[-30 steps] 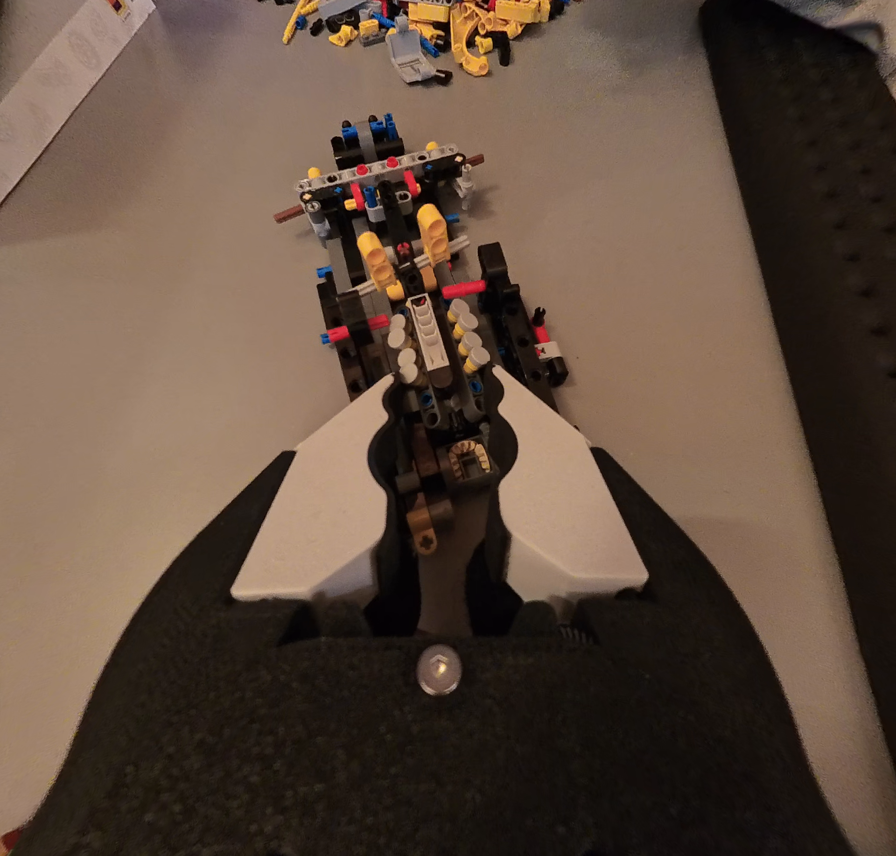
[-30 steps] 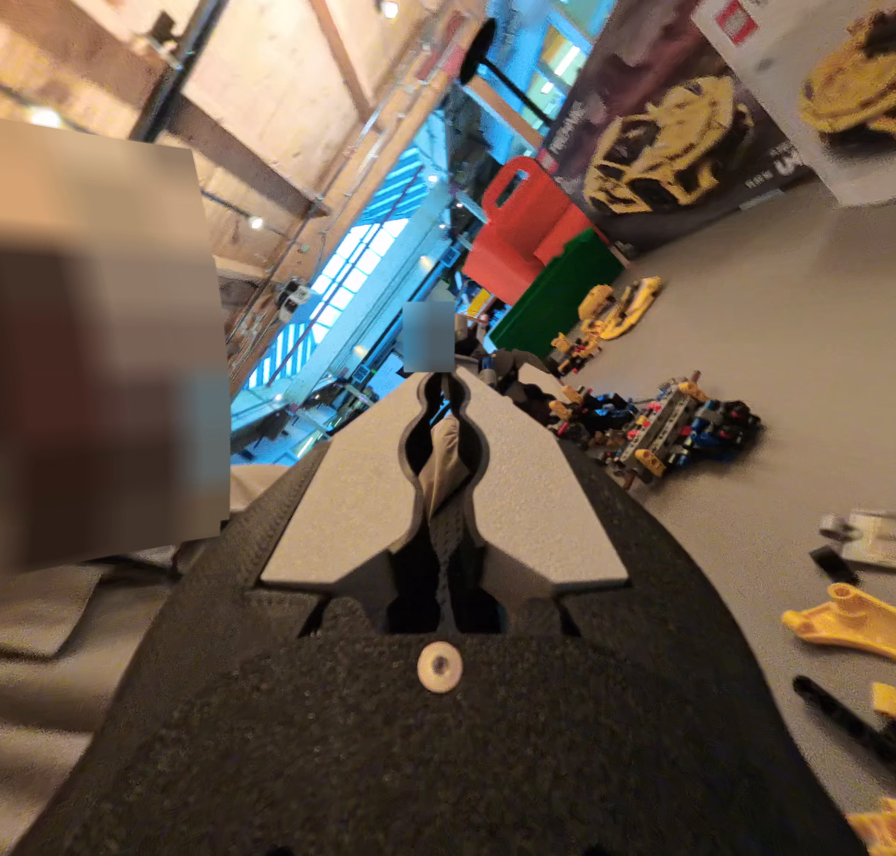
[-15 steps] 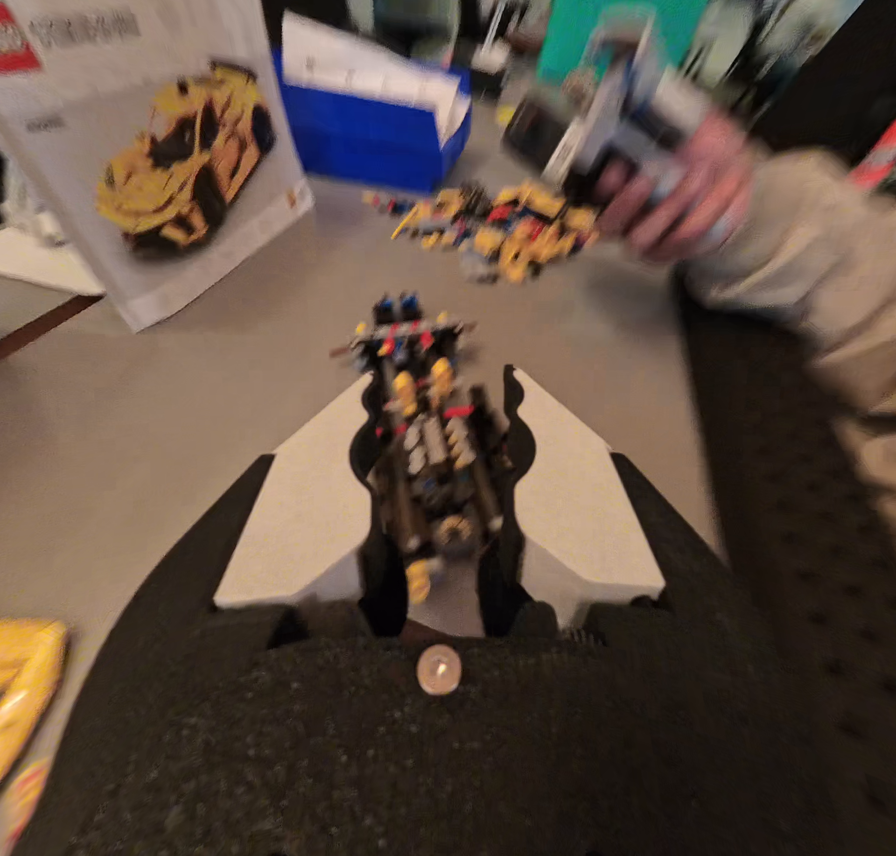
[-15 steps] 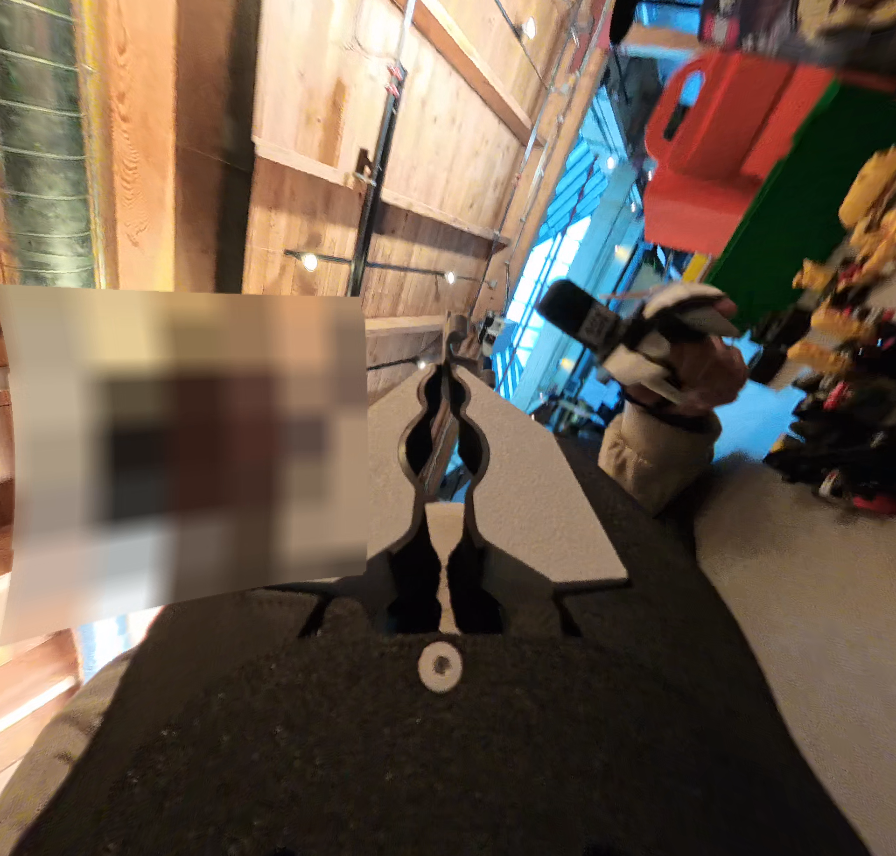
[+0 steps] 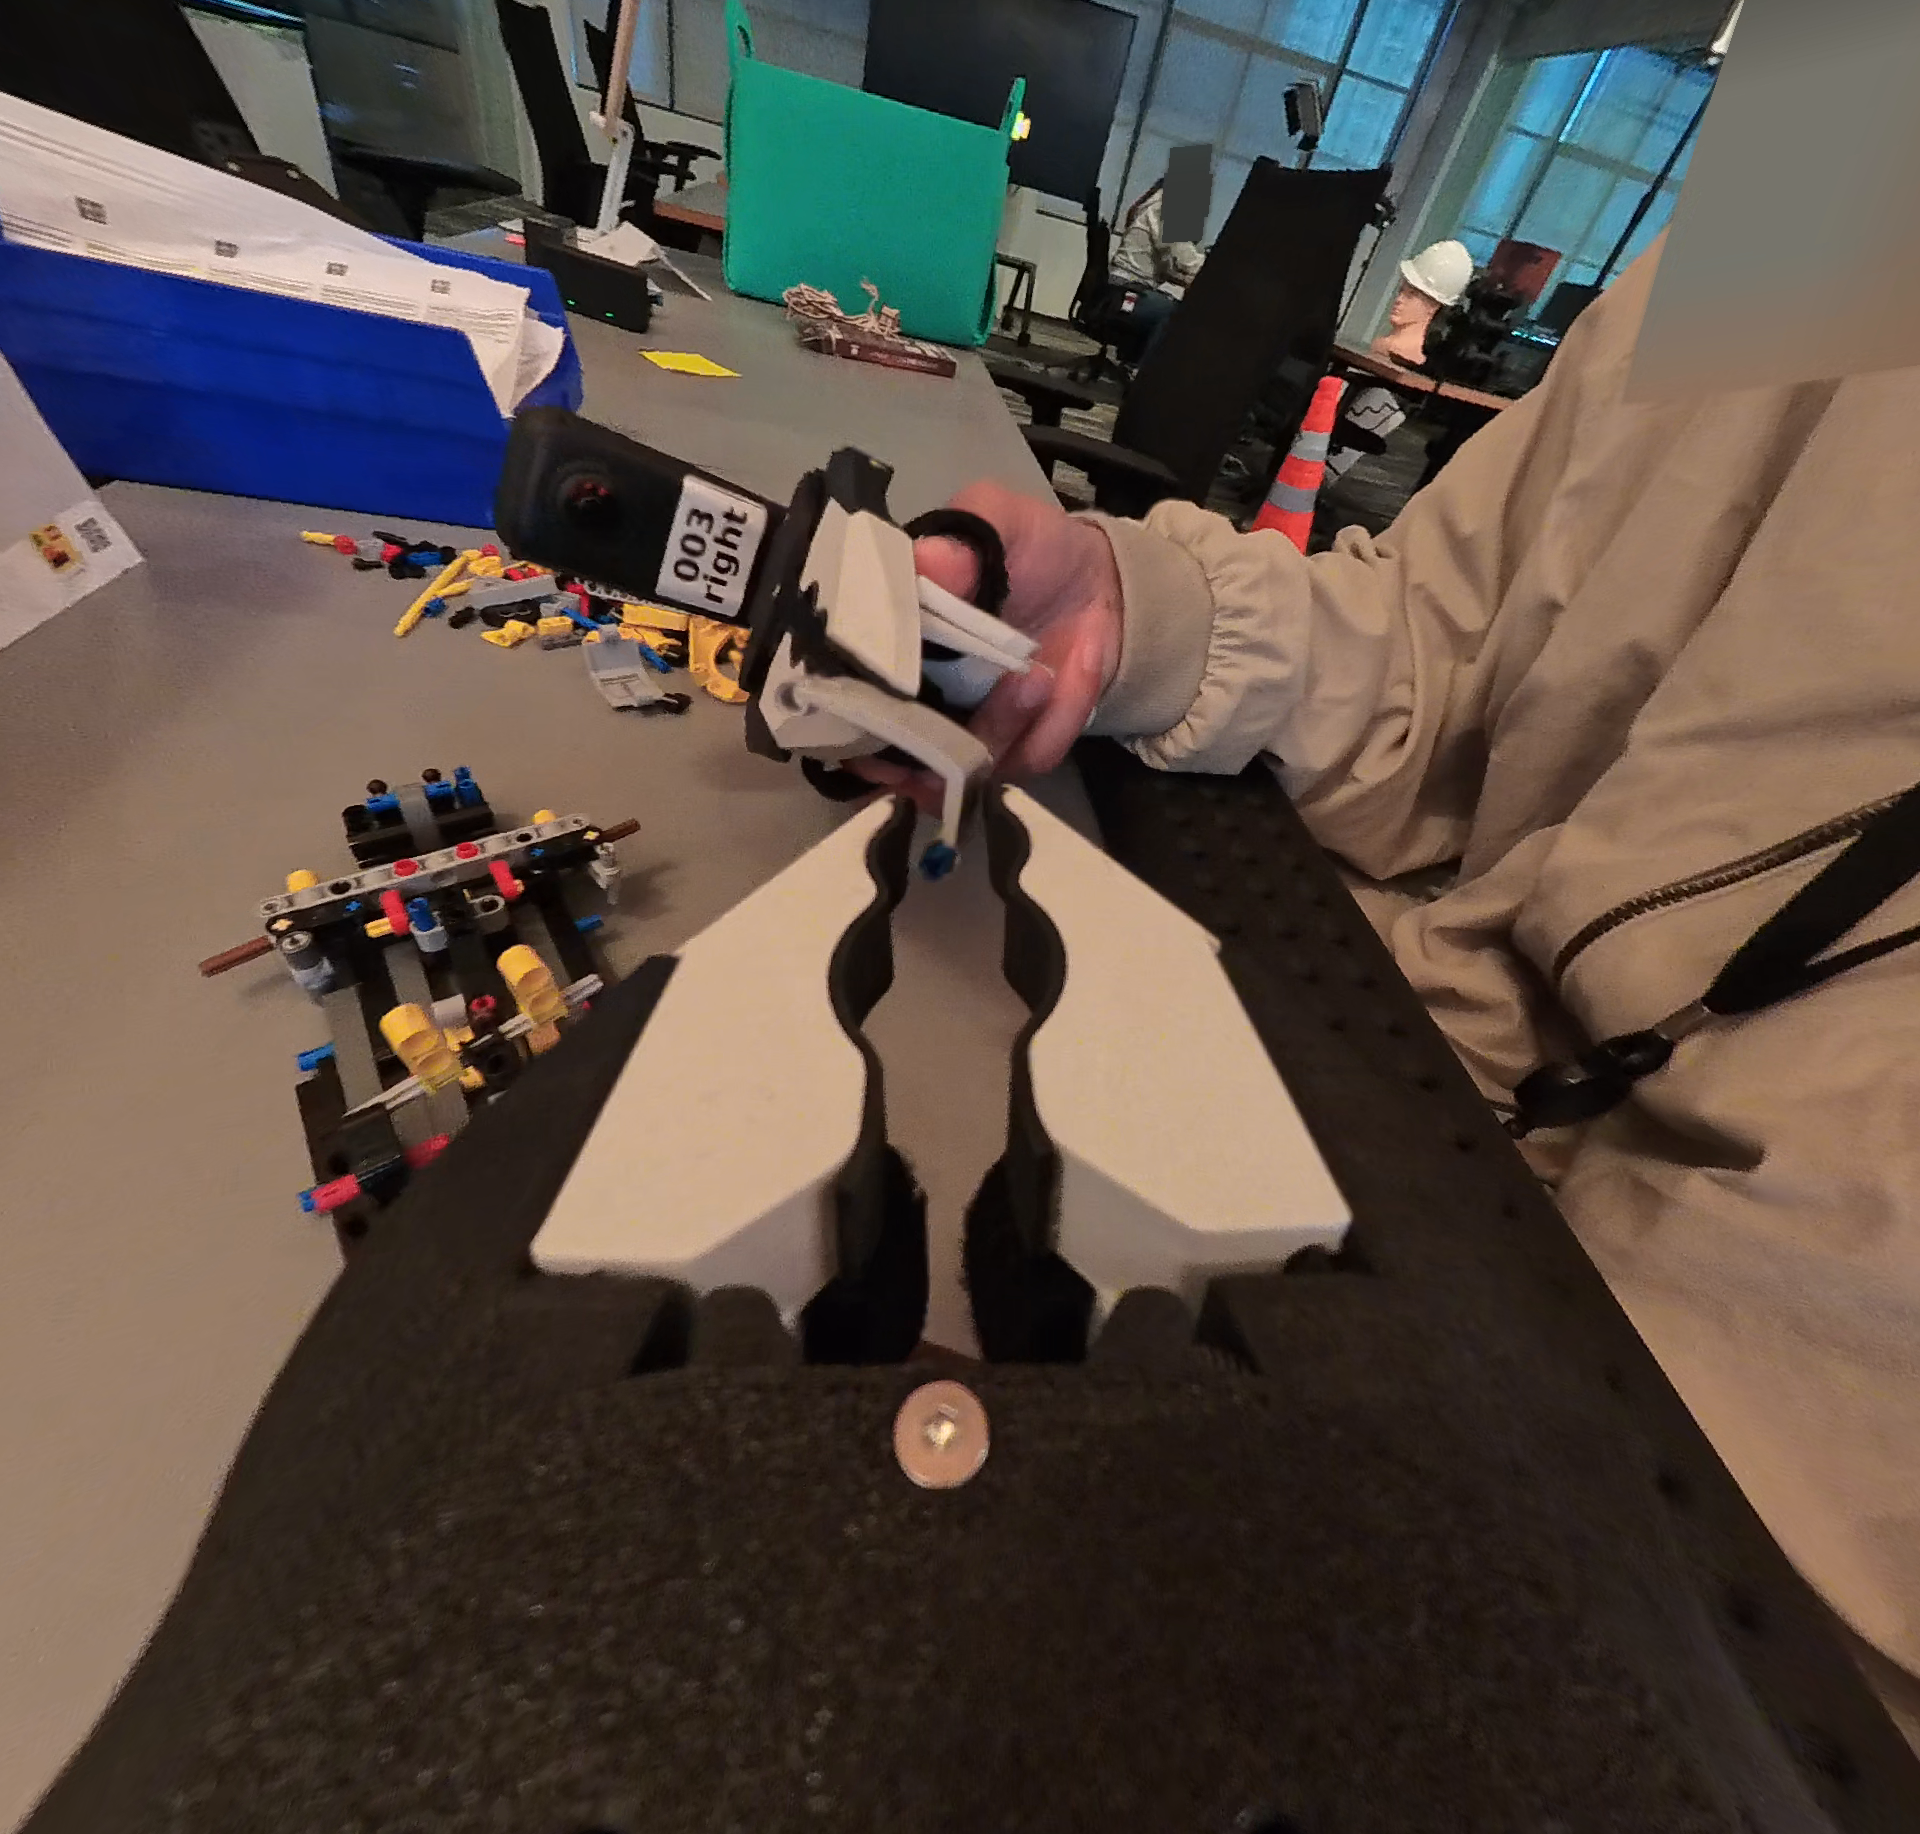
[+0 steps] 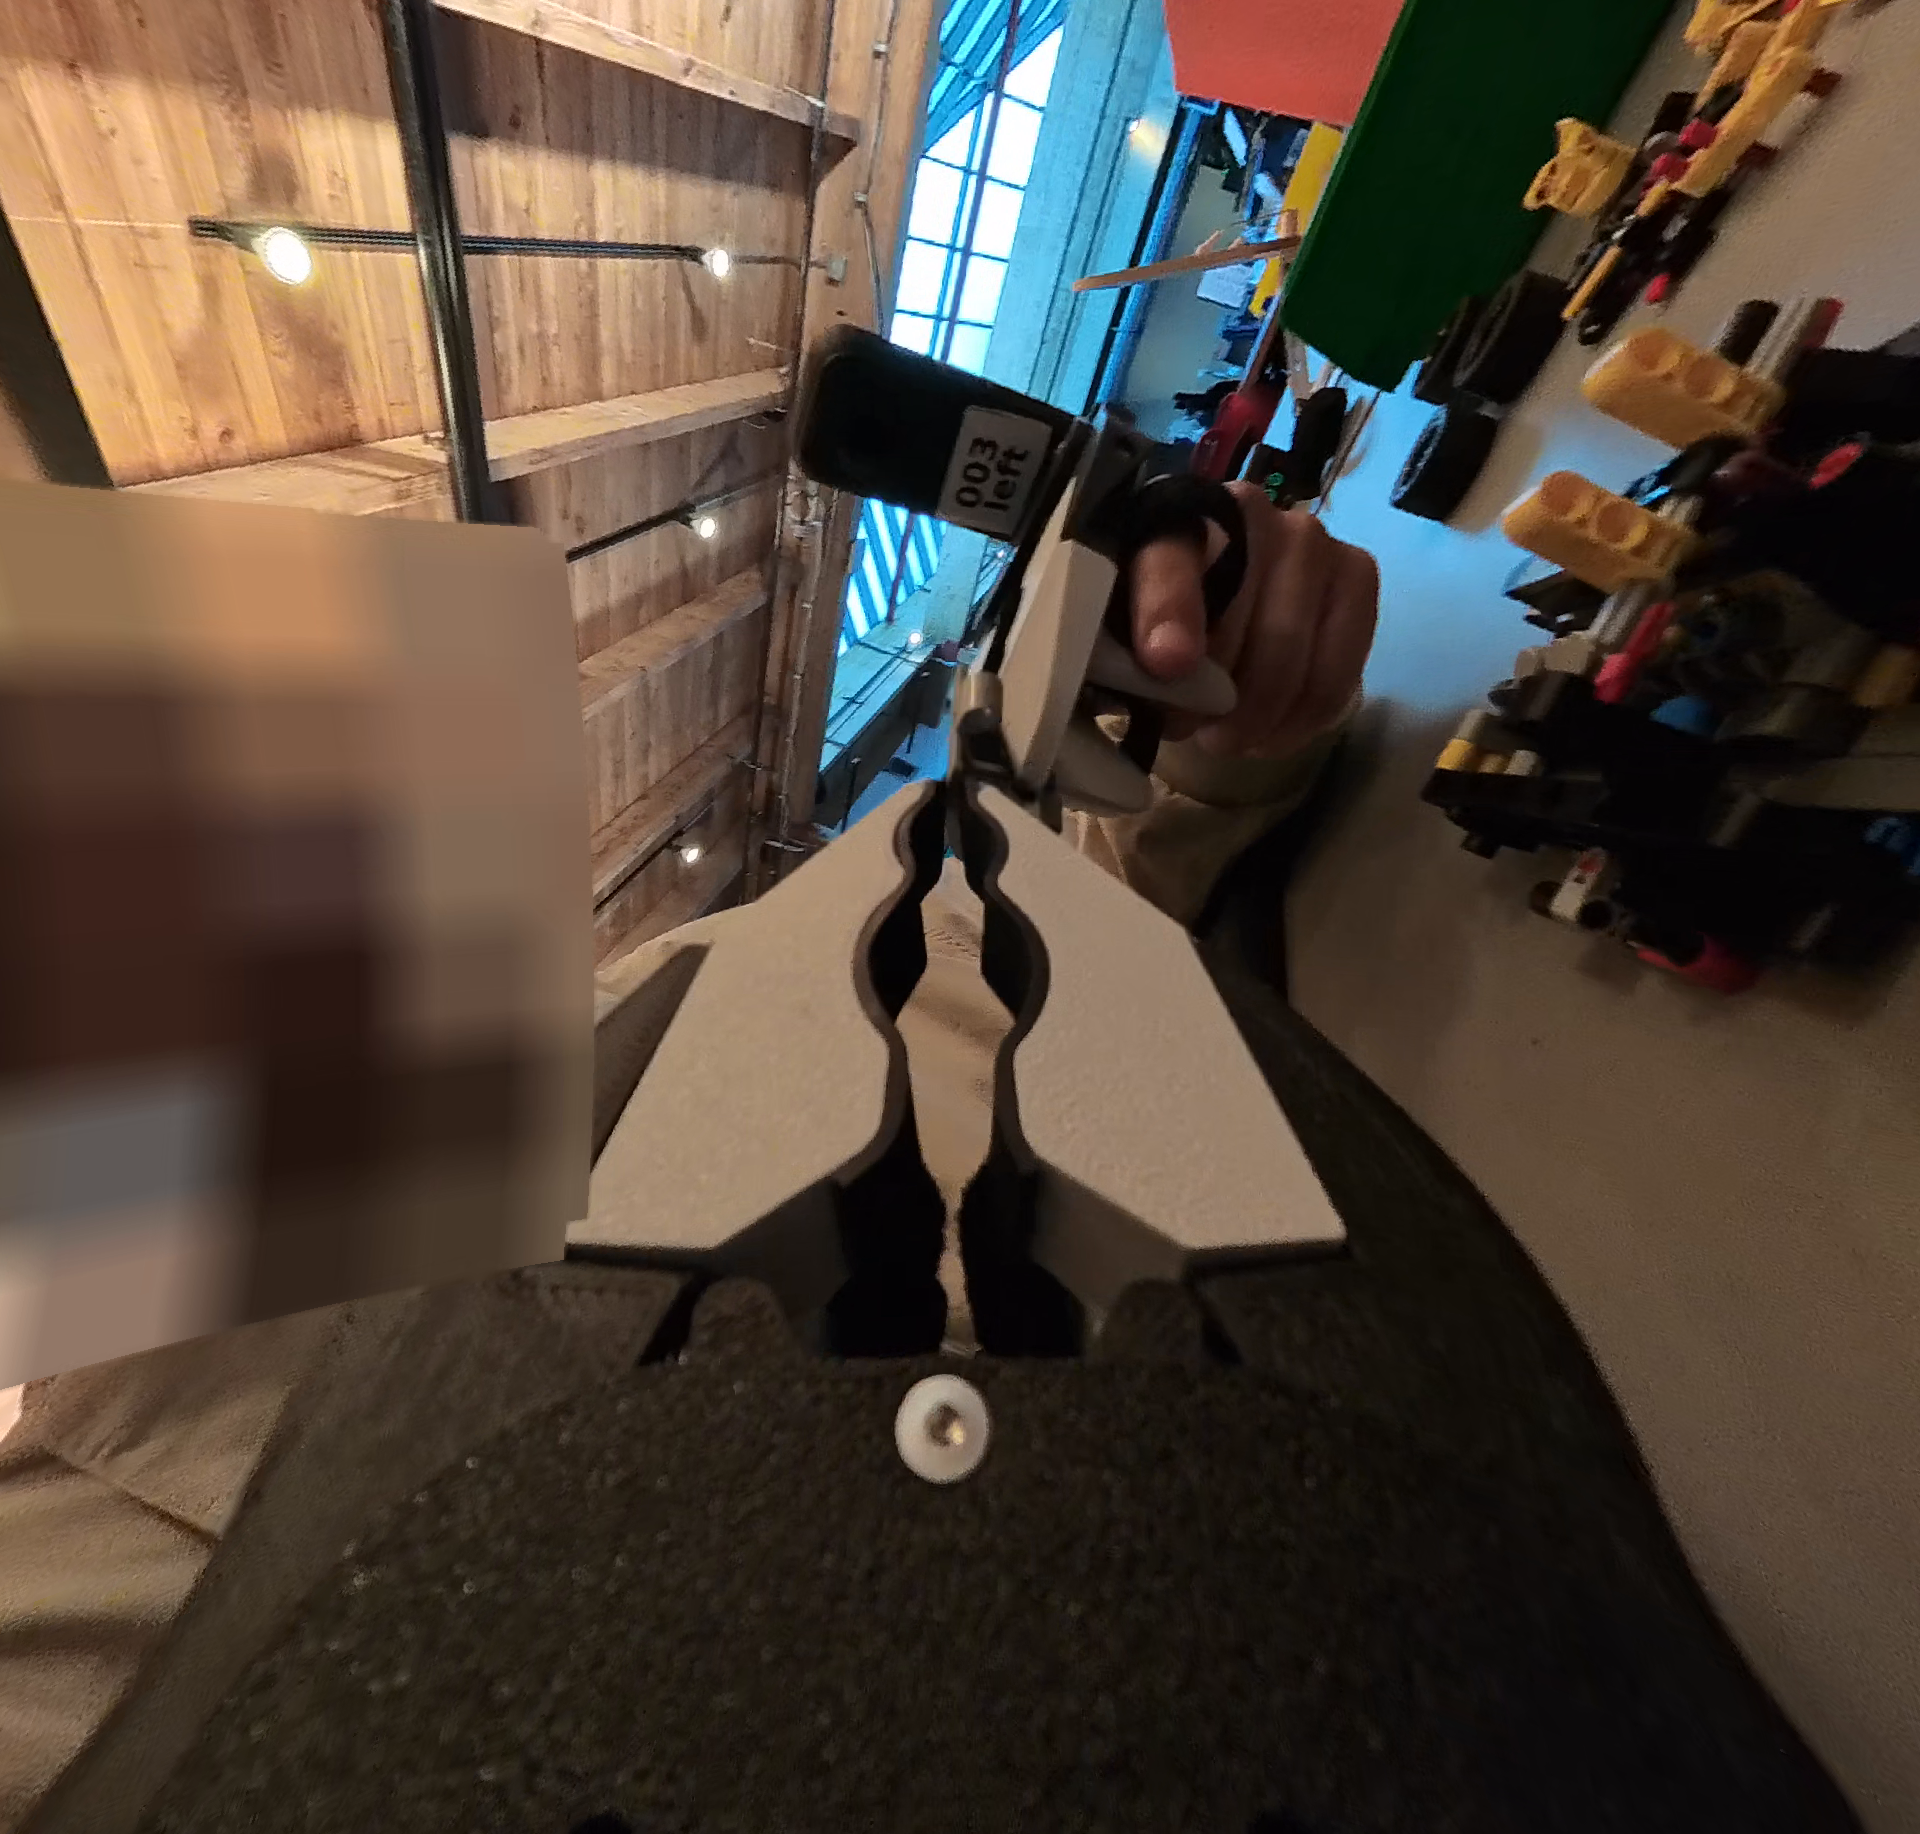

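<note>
My left gripper [image 5: 943,808] is open, raised off the grey table [image 5: 156,849] and pointing at my right gripper [image 5: 951,828]. The right gripper is held by a hand [image 5: 1049,631] and is shut on a small blue pin [image 5: 938,857], which sits between my left fingertips. In the right wrist view my right gripper [image 6: 954,797] stands nearly closed, tip to tip with the left gripper [image 6: 982,745]; the pin is not clear there. A partly built brick vehicle chassis [image 5: 436,974] lies on the table to the left, apart from both grippers; it also shows in the right wrist view [image 6: 1714,745].
A pile of loose yellow, black, red and blue pieces [image 5: 582,610] lies farther back. A blue bin with papers [image 5: 260,371] stands at the back left and a green bag [image 5: 862,195] behind it. A black mat [image 5: 1299,953] and the person's beige sleeve [image 5: 1455,641] are at right.
My left gripper has lifted off the chassis, which stays on the table, and turned right. The right gripper has swung round to face it, tips now meeting.
</note>
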`<state>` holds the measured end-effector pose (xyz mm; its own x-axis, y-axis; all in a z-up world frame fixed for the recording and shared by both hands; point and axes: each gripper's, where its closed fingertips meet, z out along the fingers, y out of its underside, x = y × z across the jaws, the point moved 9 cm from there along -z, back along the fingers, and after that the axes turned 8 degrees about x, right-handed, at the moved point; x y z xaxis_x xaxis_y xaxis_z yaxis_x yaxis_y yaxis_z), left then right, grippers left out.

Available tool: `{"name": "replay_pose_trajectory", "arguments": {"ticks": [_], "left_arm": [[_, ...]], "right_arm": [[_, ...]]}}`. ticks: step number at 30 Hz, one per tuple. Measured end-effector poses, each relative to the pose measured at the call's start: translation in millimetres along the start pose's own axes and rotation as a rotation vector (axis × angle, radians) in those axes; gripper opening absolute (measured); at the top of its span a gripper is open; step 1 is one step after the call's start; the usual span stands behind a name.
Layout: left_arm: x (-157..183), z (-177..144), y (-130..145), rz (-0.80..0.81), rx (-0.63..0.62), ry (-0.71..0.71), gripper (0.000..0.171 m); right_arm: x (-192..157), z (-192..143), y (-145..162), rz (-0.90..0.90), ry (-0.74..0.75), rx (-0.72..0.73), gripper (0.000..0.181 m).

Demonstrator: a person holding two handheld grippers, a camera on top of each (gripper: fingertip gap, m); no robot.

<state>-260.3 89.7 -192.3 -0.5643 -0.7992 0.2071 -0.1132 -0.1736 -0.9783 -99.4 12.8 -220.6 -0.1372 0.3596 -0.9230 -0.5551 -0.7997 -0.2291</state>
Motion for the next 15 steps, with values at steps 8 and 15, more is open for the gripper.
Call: {"name": "replay_pose_trajectory", "arguments": {"ticks": [8,15], "left_arm": [[-31,-4,-7,-0.511,0.338,-0.024,0.002],[-40,-4,0,-0.673,0.44,0.023,0.001]], "right_arm": [[-20,-9,-13,-0.604,0.211,0.157,0.022],[-19,19,4,-0.947,0.346,0.104,0.019]]}}
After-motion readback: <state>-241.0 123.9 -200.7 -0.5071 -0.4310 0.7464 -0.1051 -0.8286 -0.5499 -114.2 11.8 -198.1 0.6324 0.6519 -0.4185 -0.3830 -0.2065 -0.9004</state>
